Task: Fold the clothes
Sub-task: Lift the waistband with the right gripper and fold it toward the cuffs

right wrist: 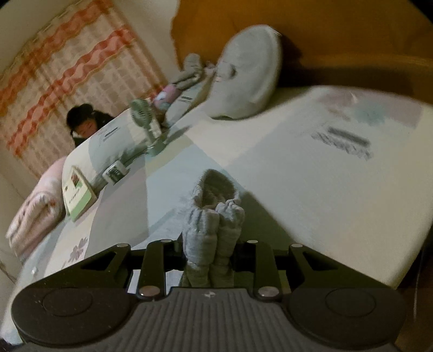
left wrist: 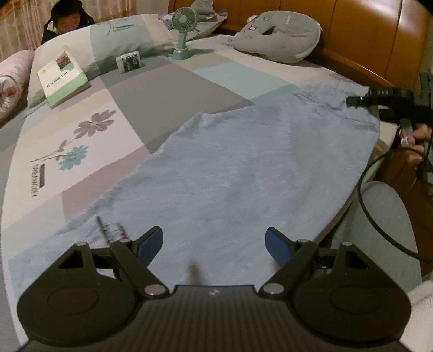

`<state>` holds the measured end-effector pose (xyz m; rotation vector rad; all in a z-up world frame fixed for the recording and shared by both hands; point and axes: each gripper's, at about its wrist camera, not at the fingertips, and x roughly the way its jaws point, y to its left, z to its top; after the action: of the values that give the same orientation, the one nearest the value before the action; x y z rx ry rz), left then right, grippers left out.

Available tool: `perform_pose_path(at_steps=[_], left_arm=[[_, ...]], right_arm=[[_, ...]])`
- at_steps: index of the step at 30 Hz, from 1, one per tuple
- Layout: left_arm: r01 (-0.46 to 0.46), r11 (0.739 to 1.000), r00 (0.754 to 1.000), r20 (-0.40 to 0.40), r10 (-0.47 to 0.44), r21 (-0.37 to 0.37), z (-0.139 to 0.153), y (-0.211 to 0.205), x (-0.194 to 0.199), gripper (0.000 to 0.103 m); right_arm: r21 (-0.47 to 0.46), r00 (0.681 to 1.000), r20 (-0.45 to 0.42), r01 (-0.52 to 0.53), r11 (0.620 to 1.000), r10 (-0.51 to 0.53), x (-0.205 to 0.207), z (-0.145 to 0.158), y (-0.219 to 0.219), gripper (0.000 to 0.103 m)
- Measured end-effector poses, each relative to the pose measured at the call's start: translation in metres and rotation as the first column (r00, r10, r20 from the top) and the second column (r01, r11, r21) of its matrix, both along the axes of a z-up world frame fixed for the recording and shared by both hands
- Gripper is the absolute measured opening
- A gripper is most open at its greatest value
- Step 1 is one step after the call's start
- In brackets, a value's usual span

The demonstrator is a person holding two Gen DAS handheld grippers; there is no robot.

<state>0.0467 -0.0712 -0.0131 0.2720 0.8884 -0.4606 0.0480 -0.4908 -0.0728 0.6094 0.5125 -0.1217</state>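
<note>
A pale blue garment (left wrist: 230, 162) of soft, brushed-looking cloth lies spread flat over the middle and right of the left wrist view, on a bed sheet (left wrist: 167, 89) printed in grey, mauve, cream and teal blocks with flower motifs at the left.

The left gripper (left wrist: 213, 243) sits at the bottom of that frame, its blue-padded fingers (left wrist: 151, 245) spread wide above the cloth with nothing between them.

At the right edge of the same view the right gripper (left wrist: 351, 100) shows as a black bar whose tip meets the garment's far corner; a hand (left wrist: 418, 140) grips its handle and a black cable (left wrist: 379, 216) loops below.

In the right wrist view, which is blurred, the right gripper's jaws are drawn close on a bunched, ribbed wad of the grey-blue cloth (right wrist: 211, 216) that rises in puckered folds at the lower middle.

Along the top of the left wrist view stand a small green fan (left wrist: 184, 29) on a round base, a boxy card (left wrist: 130, 62), a green-and-white book (left wrist: 63, 77) propped against a pillow (left wrist: 130, 35), and a rounded grey plush cushion (left wrist: 278, 36) before a glossy wooden headboard (left wrist: 365, 32). A person (left wrist: 67, 21) is at the upper left, by a curtain (right wrist: 54, 67) with wavy orange bands.
</note>
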Motion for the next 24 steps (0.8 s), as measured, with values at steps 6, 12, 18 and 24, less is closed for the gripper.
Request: perform_pose_path(at_steps=[6, 12, 18, 24], left_arm=[[0.057, 0.998, 0.998, -0.018, -0.057, 0.034, 0.006, 0.025, -0.012, 0.083], [0.094, 0.993, 0.996, -0.003, -0.094, 0.070, 0.011, 0.049, -0.029, 0.083], [0.152, 0.986, 0.988, -0.012, -0.151, 0.069, 0.013, 0.076, -0.039, 0.085], [0.161, 0.985, 0.987, 0.016, -0.163, 0.060, 0.015, 0.102, -0.047, 0.085]], right_arm=[[-0.128, 0.998, 0.021, -0.057, 0.990, 0.060, 0.002, 0.038, 0.045, 0.032], [-0.285, 0.991, 0.017, -0.123, 0.950, 0.134, -0.001, 0.070, 0.101, 0.032], [-0.407, 0.983, 0.006, -0.166, 0.898, 0.184, -0.005, 0.092, 0.153, 0.032], [-0.481, 0.977, 0.005, -0.185, 0.857, 0.214, -0.012, 0.111, 0.203, 0.032]])
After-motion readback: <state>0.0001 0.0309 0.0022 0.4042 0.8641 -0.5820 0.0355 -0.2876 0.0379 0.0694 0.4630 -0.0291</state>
